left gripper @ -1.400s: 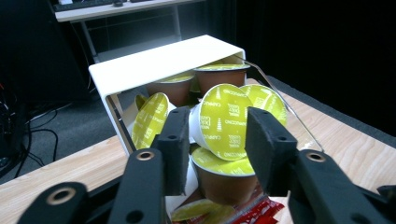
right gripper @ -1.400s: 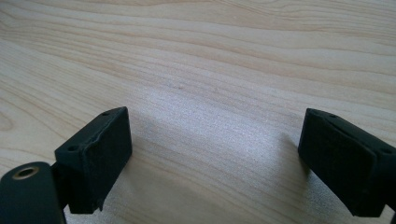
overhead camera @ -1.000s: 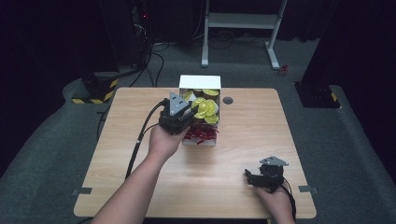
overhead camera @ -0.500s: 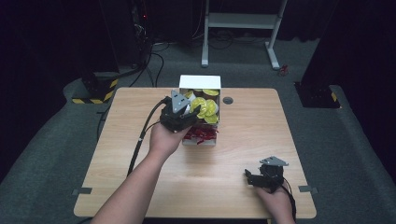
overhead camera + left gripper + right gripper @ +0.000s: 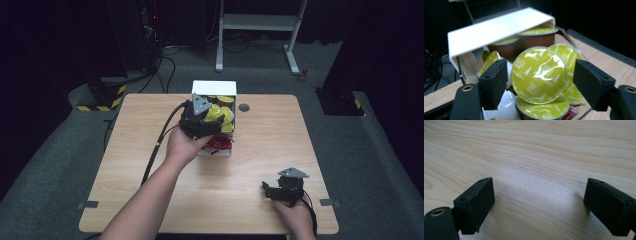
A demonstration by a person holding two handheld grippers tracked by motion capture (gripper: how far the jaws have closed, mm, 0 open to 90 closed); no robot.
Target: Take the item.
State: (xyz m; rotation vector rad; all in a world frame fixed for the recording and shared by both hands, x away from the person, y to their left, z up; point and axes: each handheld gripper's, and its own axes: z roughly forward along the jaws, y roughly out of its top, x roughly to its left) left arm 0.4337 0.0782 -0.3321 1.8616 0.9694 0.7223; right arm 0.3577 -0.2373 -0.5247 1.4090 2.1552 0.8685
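A white box (image 5: pixel 214 88) with a raised lid (image 5: pixel 496 30) stands at the table's far middle, with several yellow-lidded coffee capsules piled inside. My left gripper (image 5: pixel 216 125) hangs over the box. Its jaws (image 5: pixel 540 82) have just been opening and now stand on either side of one tilted yellow-lidded capsule (image 5: pixel 539 72), with a small gap at each pad. Brown capsule bodies (image 5: pixel 537 41) sit under the lid behind it. My right gripper (image 5: pixel 267 190) rests open near the table's front right, with bare wood between its pads (image 5: pixel 477 203).
Red packets (image 5: pixel 220 145) show at the near end of the box. A small dark round grommet (image 5: pixel 244 107) sits in the tabletop (image 5: pixel 270 145) right of the box. The left gripper's cable (image 5: pixel 157 145) trails back over the table's left part.
The left hand and gripper have shifted slightly over the box. The right gripper has kept still.
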